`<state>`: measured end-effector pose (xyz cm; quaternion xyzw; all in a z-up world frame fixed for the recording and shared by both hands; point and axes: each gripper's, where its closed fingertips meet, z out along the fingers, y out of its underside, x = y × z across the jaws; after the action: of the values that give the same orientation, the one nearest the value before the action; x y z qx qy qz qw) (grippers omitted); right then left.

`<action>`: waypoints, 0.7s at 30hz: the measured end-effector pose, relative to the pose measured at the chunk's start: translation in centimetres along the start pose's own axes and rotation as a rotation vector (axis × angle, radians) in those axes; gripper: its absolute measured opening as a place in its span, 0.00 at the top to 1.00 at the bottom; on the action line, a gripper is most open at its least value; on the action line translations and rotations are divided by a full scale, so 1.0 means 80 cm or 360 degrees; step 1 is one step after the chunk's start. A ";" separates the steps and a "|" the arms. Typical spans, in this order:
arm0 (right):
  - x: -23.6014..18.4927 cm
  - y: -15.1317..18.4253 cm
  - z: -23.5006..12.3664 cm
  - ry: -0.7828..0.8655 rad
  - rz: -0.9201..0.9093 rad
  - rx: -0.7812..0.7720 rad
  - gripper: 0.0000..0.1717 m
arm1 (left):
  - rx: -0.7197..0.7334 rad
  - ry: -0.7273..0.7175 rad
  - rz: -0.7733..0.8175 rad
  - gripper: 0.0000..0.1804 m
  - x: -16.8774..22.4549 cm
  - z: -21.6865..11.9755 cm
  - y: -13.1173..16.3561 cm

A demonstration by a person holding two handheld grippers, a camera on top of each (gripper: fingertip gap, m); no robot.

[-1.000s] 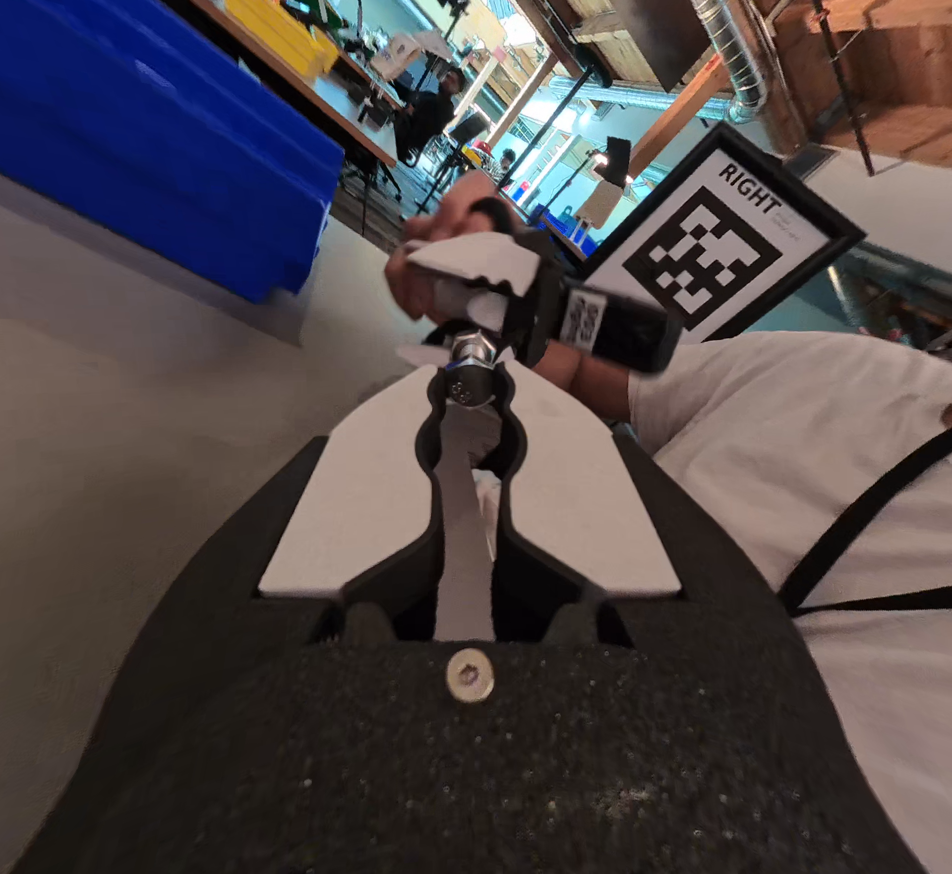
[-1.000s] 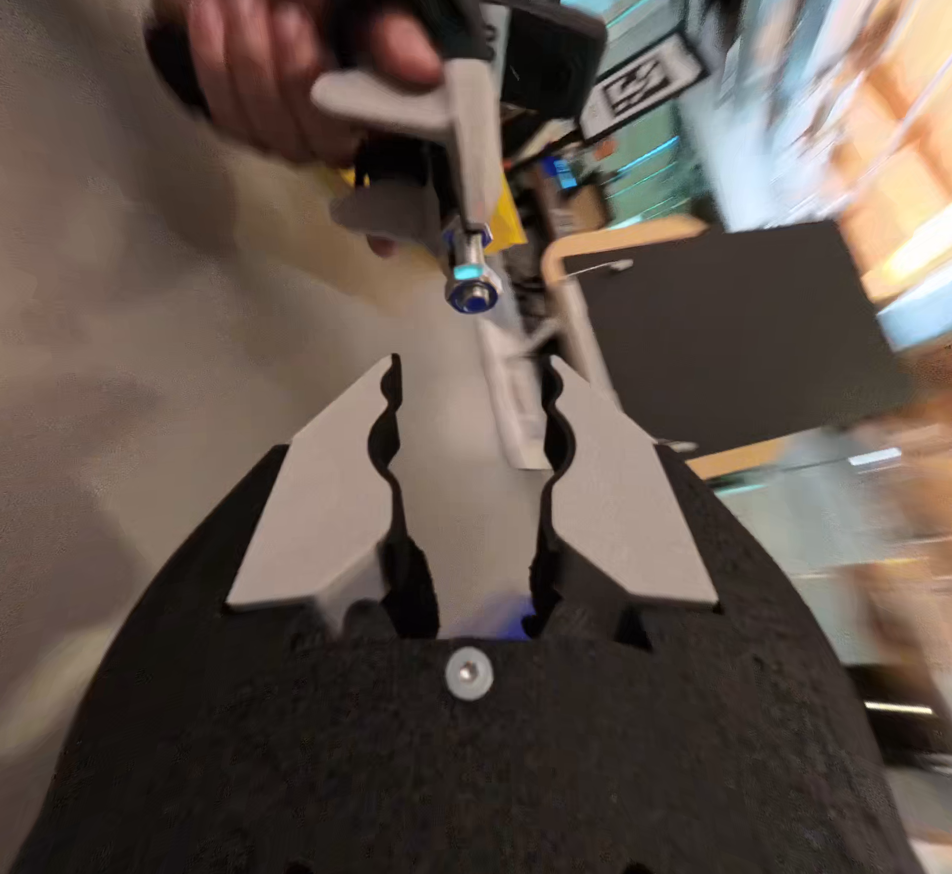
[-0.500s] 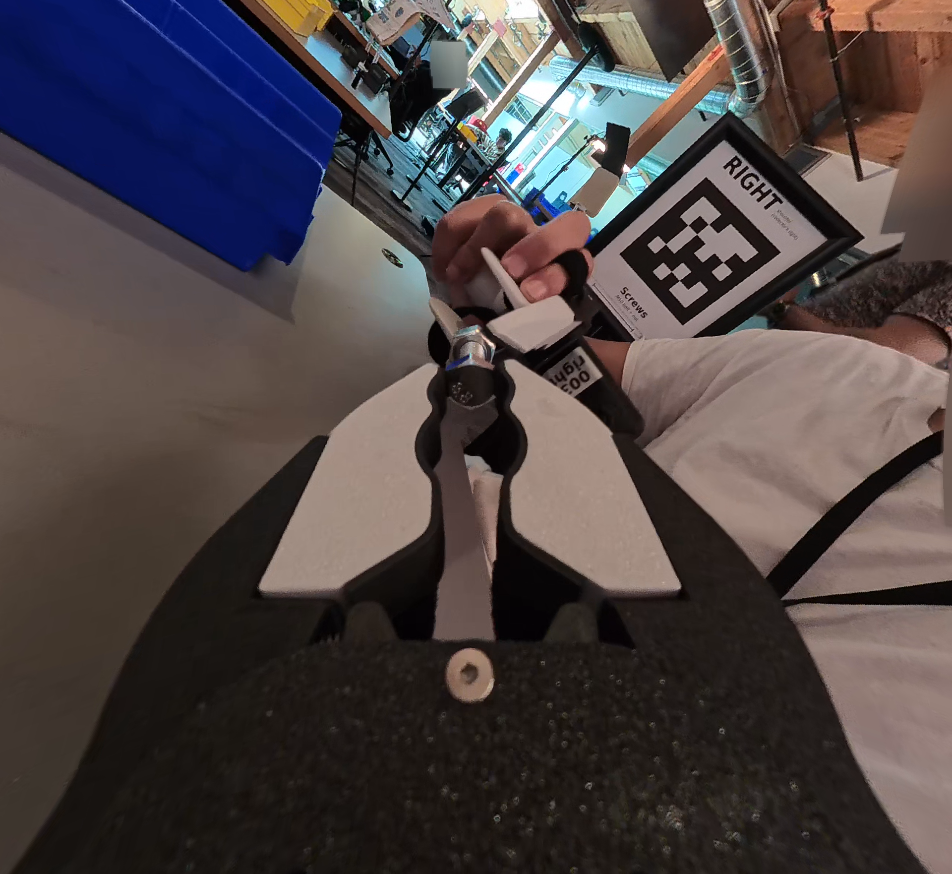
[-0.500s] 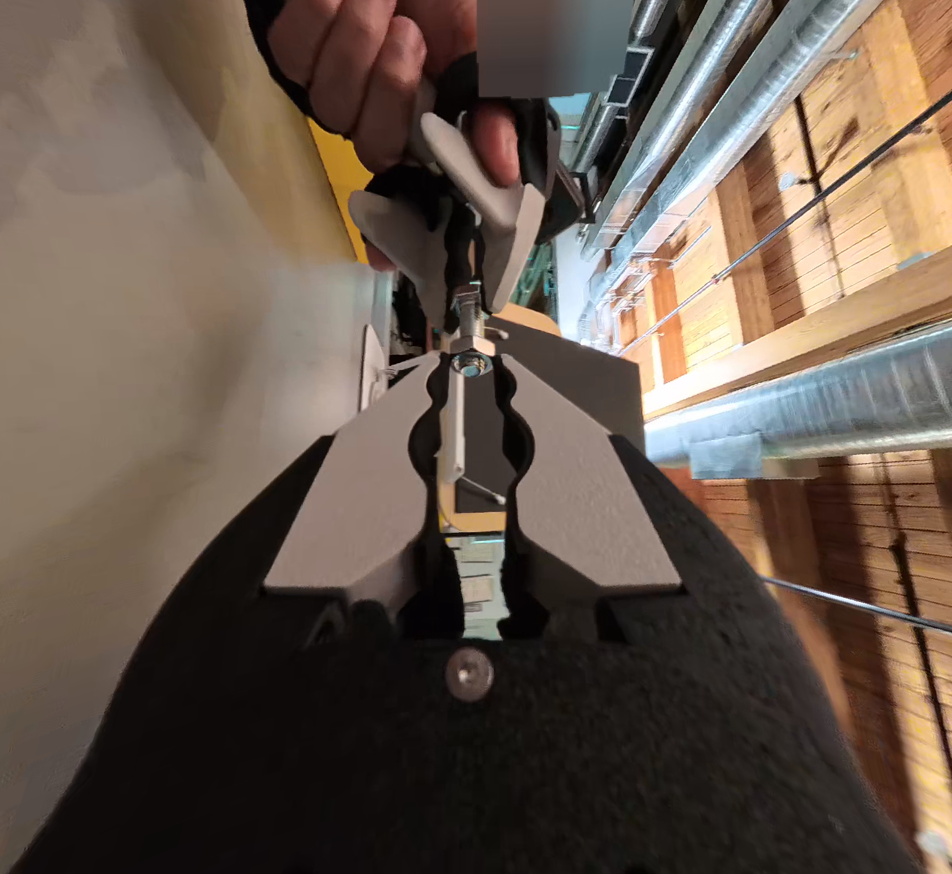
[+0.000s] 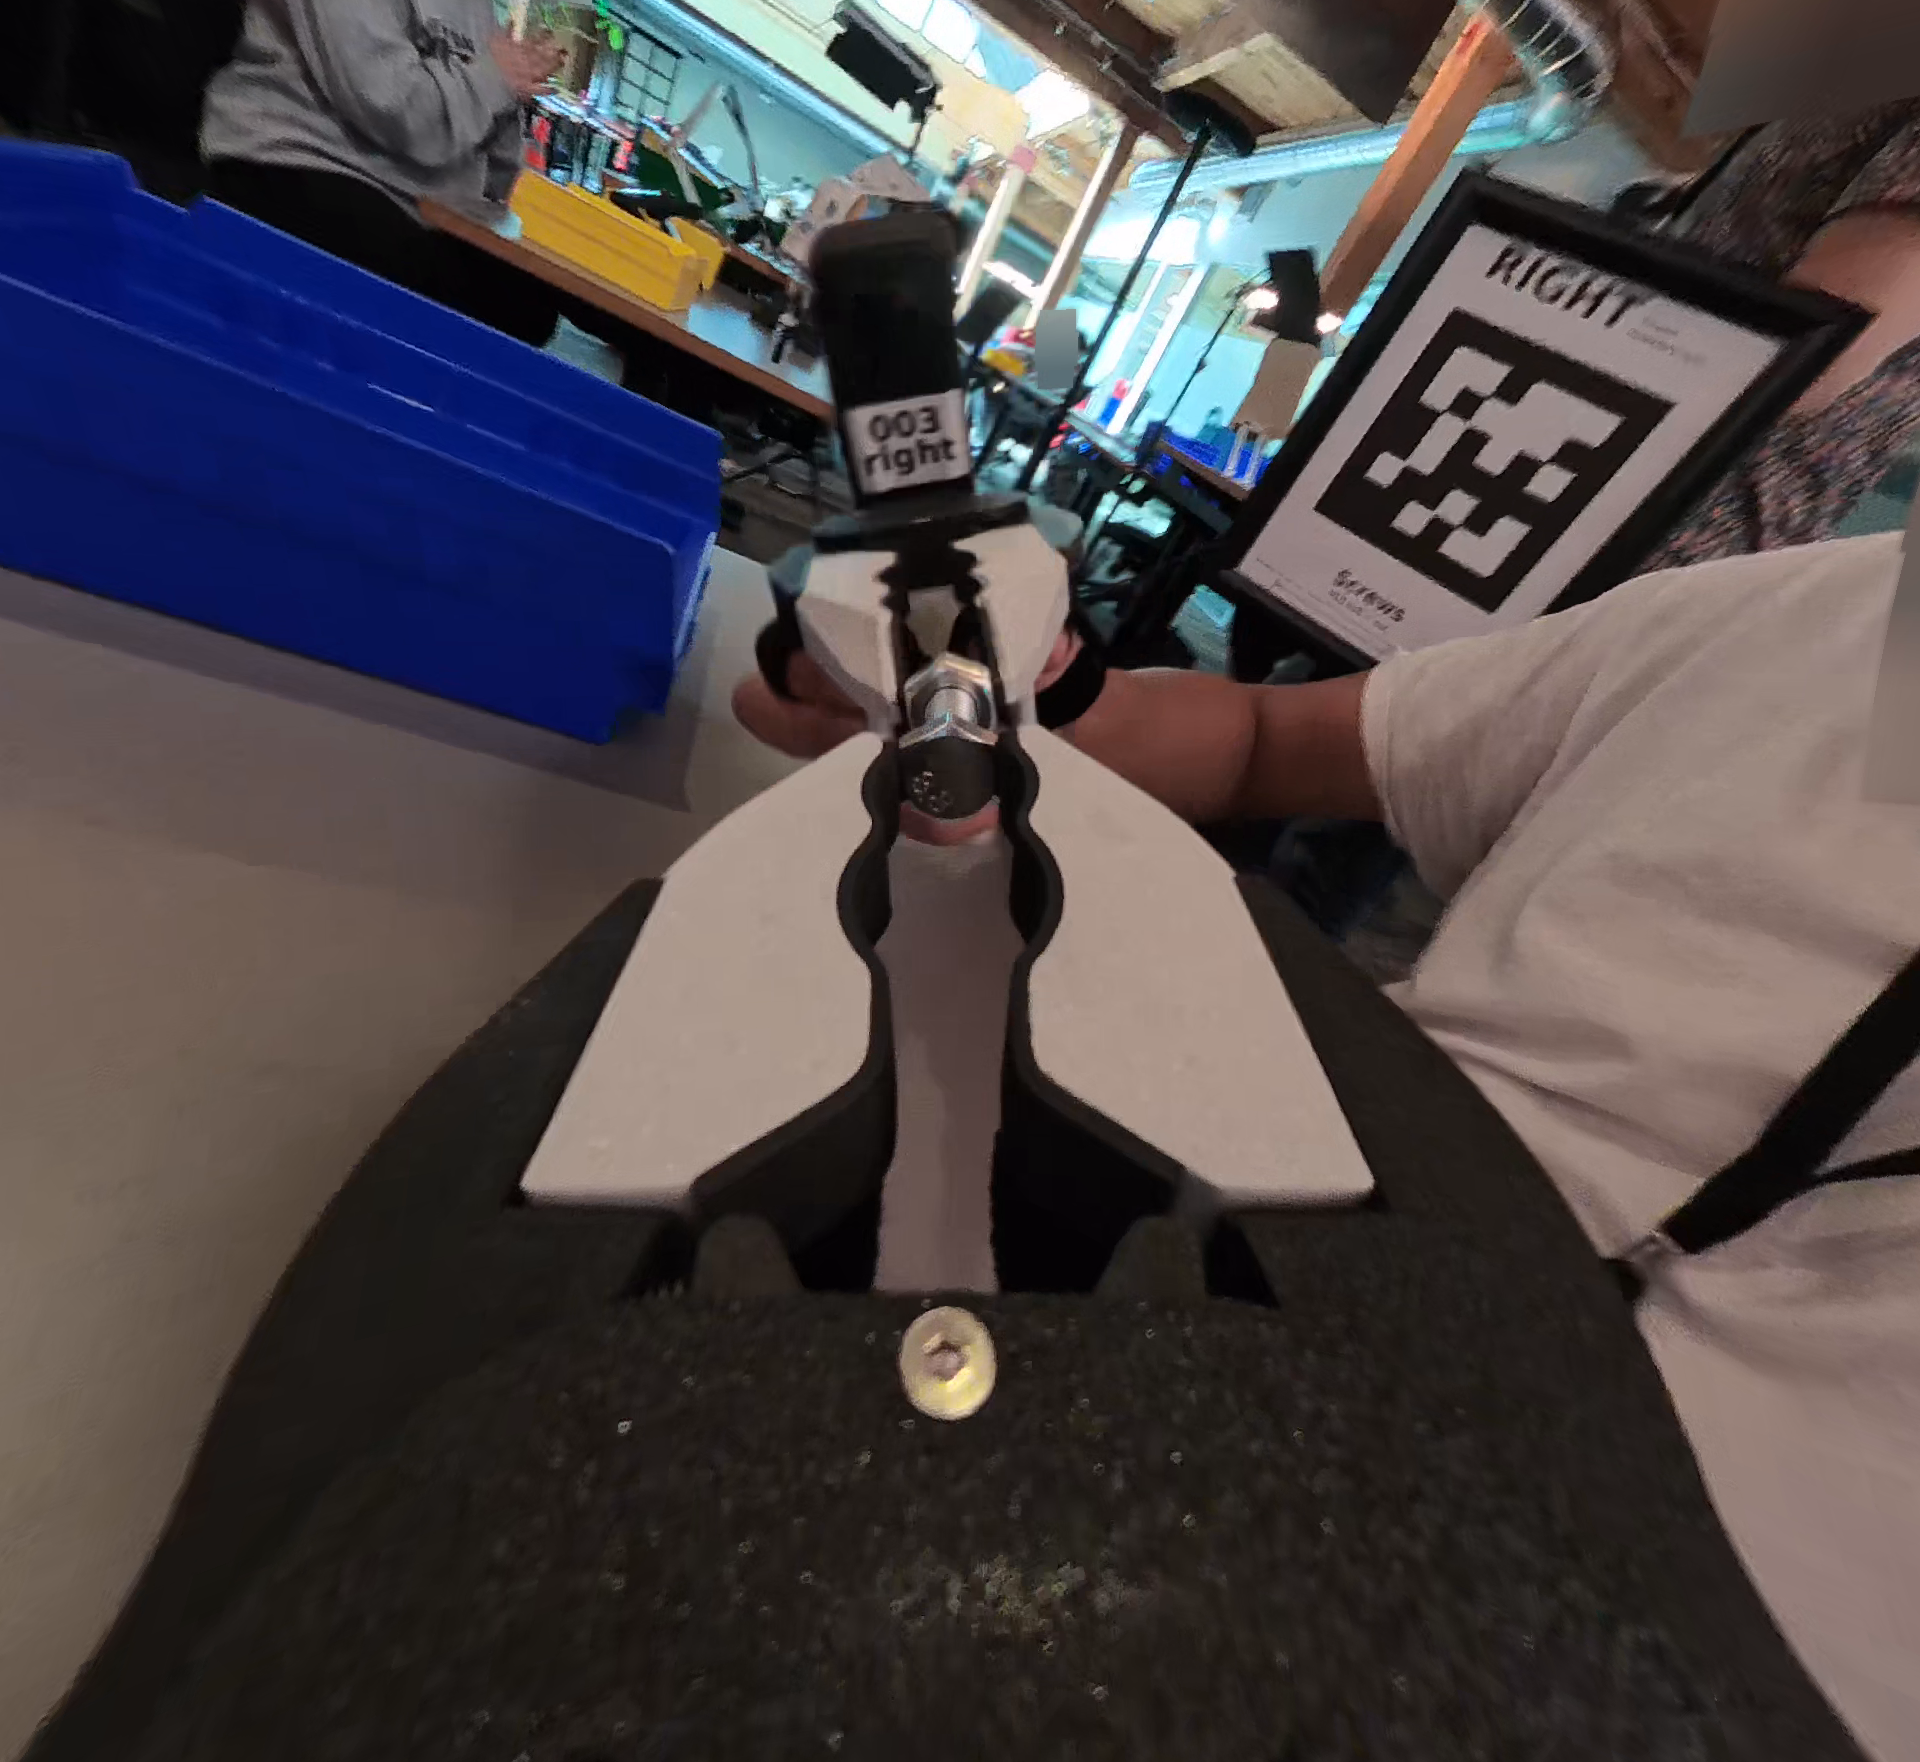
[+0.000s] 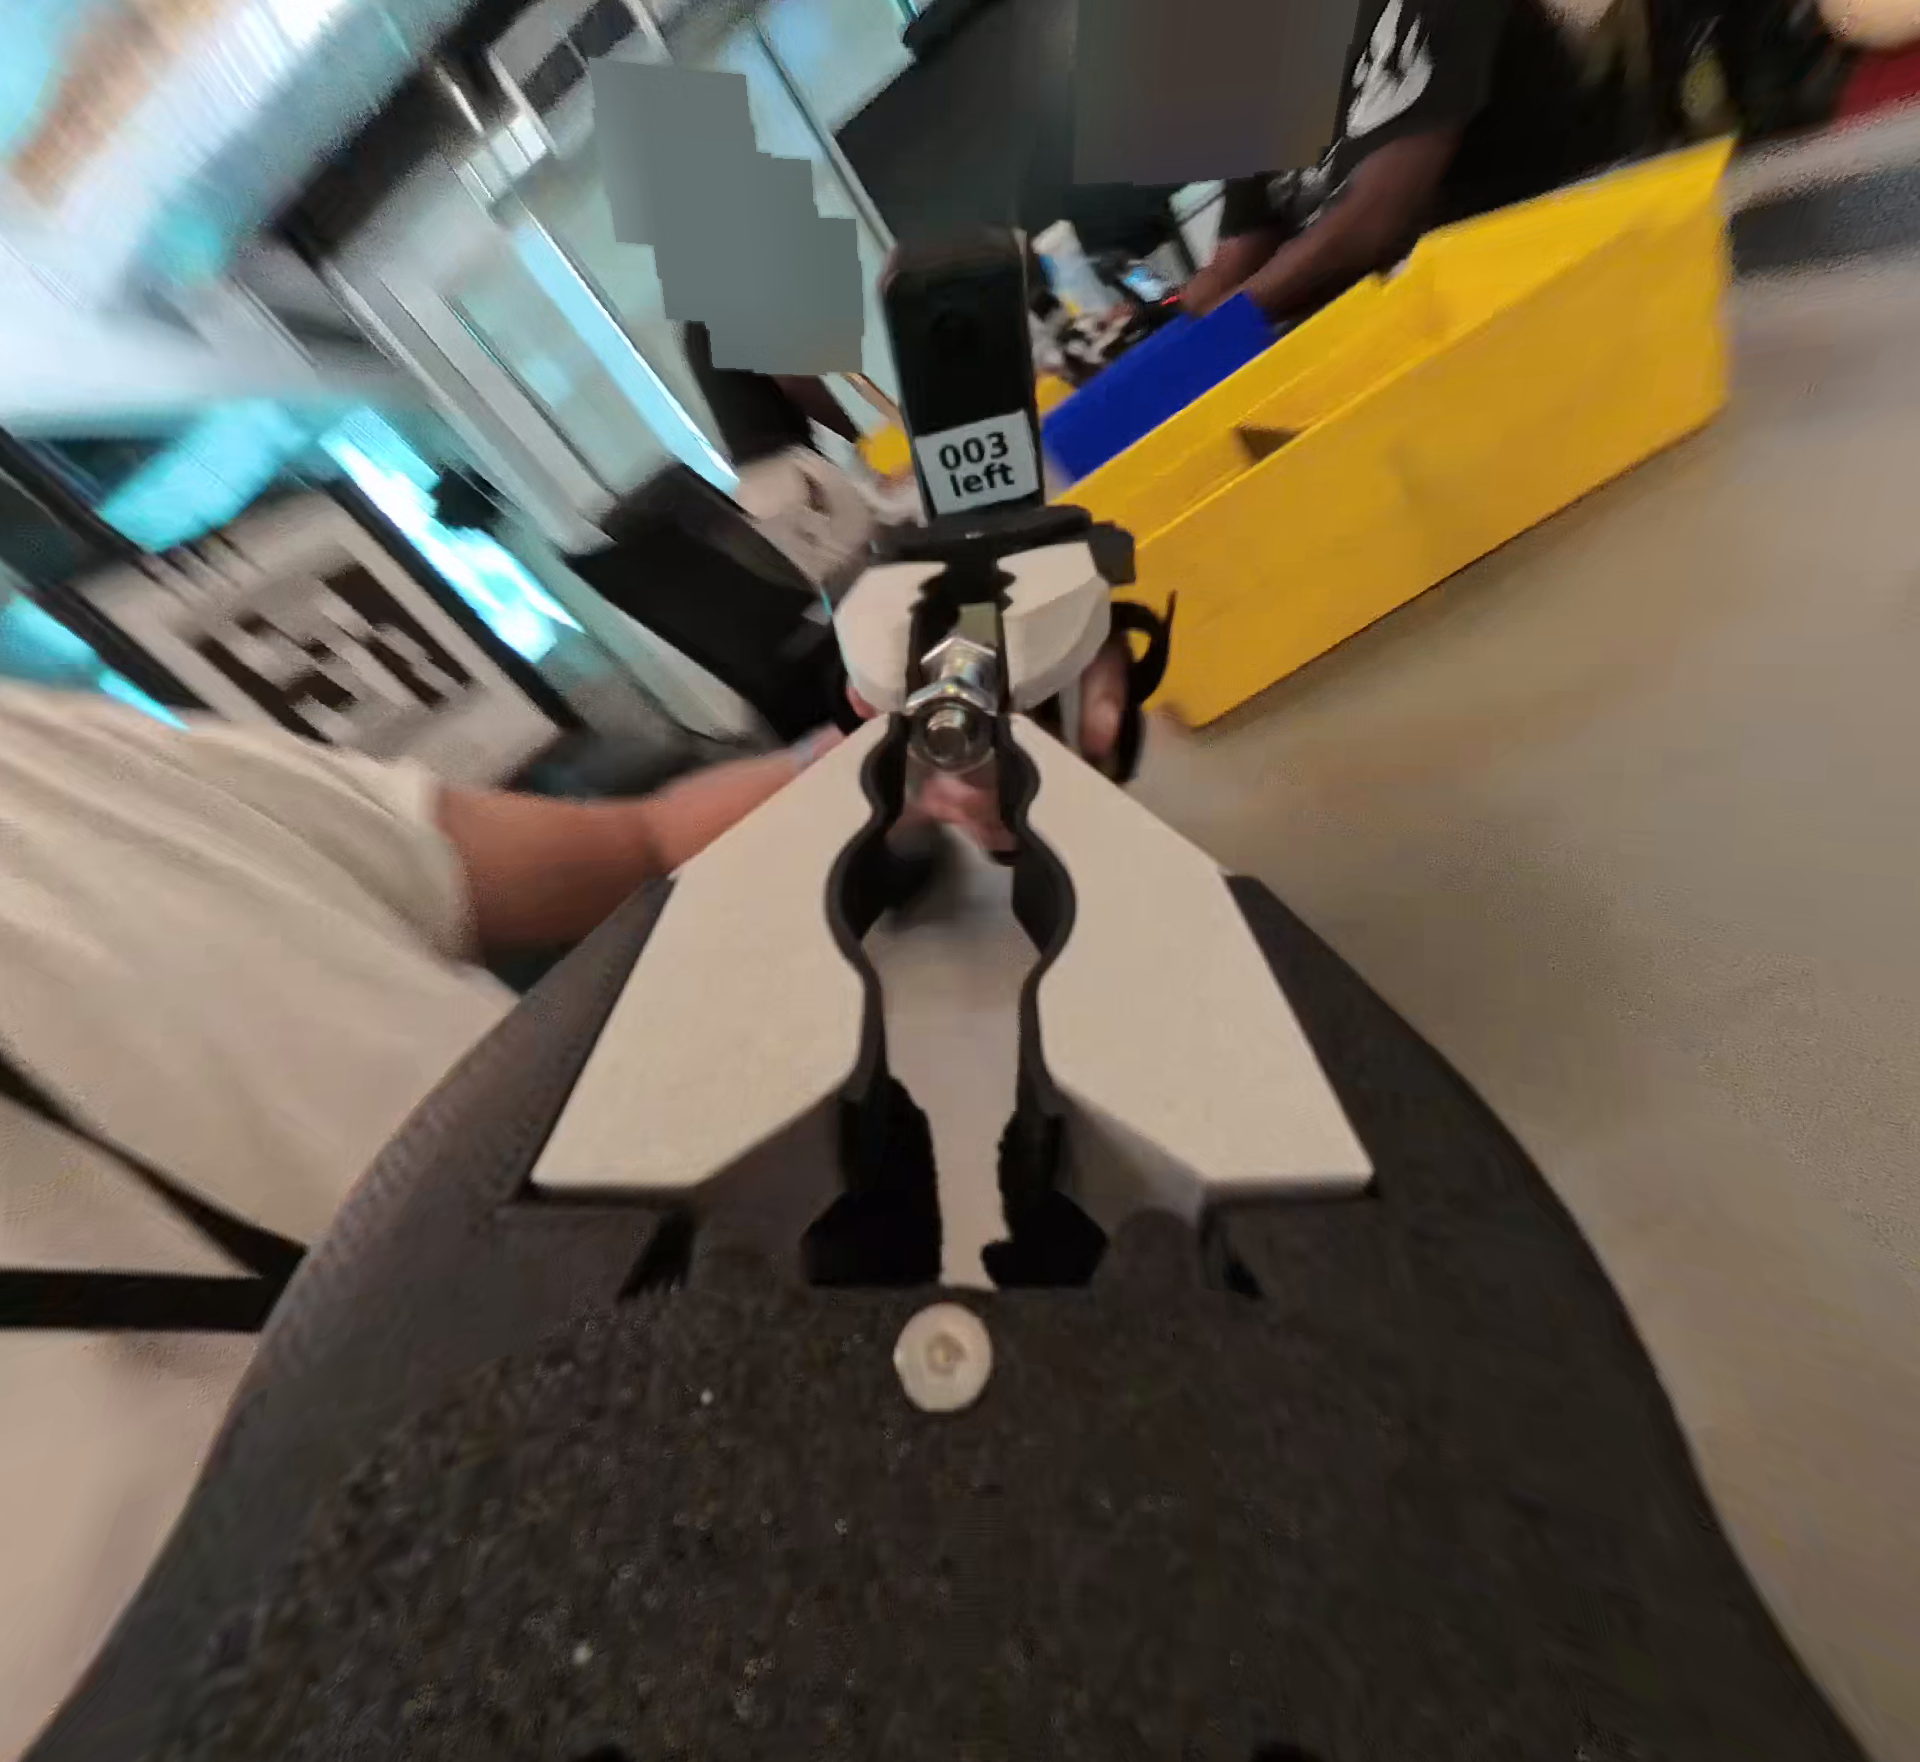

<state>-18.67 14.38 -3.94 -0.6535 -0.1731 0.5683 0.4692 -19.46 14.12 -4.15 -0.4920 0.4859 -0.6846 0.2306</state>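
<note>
My two grippers face each other tip to tip above a pale table (image 5: pixel 208 985). A silver bolt (image 5: pixel 940 782) spans between them. My left gripper (image 5: pixel 945 762) is shut on the bolt's head. The threaded shaft runs forward to a silver hex nut (image 5: pixel 951 673). My right gripper (image 5: pixel 951 663) holds that nut between its white fingers. In the right wrist view my right gripper (image 6: pixel 951 736) is shut on the nut (image 6: pixel 940 704) at the bolt's near end. There the left gripper (image 6: pixel 966 647) grips the far end. A hand is wrapped around each gripper's handle.
Stacked blue bins (image 5: pixel 312 486) stand on the table to the left. A framed black-and-white marker board (image 5: pixel 1507 445) stands at the right. A yellow bin (image 6: pixel 1434 507) sits on the table behind the left gripper. The person's white shirt (image 5: pixel 1662 881) is close by. Other people stand at tables behind. Only a small space, under 4 cm, lies between the two pairs of fingers.
A second ago my right gripper was open, short of the nut. It closed on the nut, then both grippers rolled about the bolt's axis. The left has stayed shut on the bolt.
</note>
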 end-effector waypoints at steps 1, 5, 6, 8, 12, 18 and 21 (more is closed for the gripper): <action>0.003 0.000 -0.001 -0.0071 0.0210 0.0039 0.91 | -0.0014 -0.0048 0.0046 0.90 -0.003 0.001 0.001; 0.009 0.002 -0.002 -0.0163 0.0457 0.0093 0.90 | -0.0040 -0.0150 0.0122 0.90 -0.008 0.001 0.001; 0.010 0.002 -0.002 -0.0134 0.0403 0.0080 0.90 | -0.0038 -0.0153 0.0109 0.90 -0.010 0.001 0.002; 0.013 0.003 -0.002 -0.0035 0.0190 0.0037 0.85 | -0.0024 -0.0147 0.0068 0.90 -0.012 0.000 0.002; 0.023 0.006 -0.009 0.0258 -0.0450 -0.0115 0.73 | -0.0037 -0.0086 -0.0037 0.90 -0.013 -0.001 0.005; 0.025 0.011 -0.024 0.0927 -0.2339 -0.0515 0.70 | -0.0052 0.0073 -0.0341 0.91 -0.012 0.000 0.015; 0.019 0.024 -0.021 0.1130 -0.3297 -0.0705 0.75 | -0.0070 0.0102 -0.0421 0.91 -0.014 0.001 0.020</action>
<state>-17.33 13.85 -6.52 -0.3880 -0.5877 -0.3595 0.6122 -19.20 14.25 -6.09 -0.5345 0.4387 -0.7136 0.1120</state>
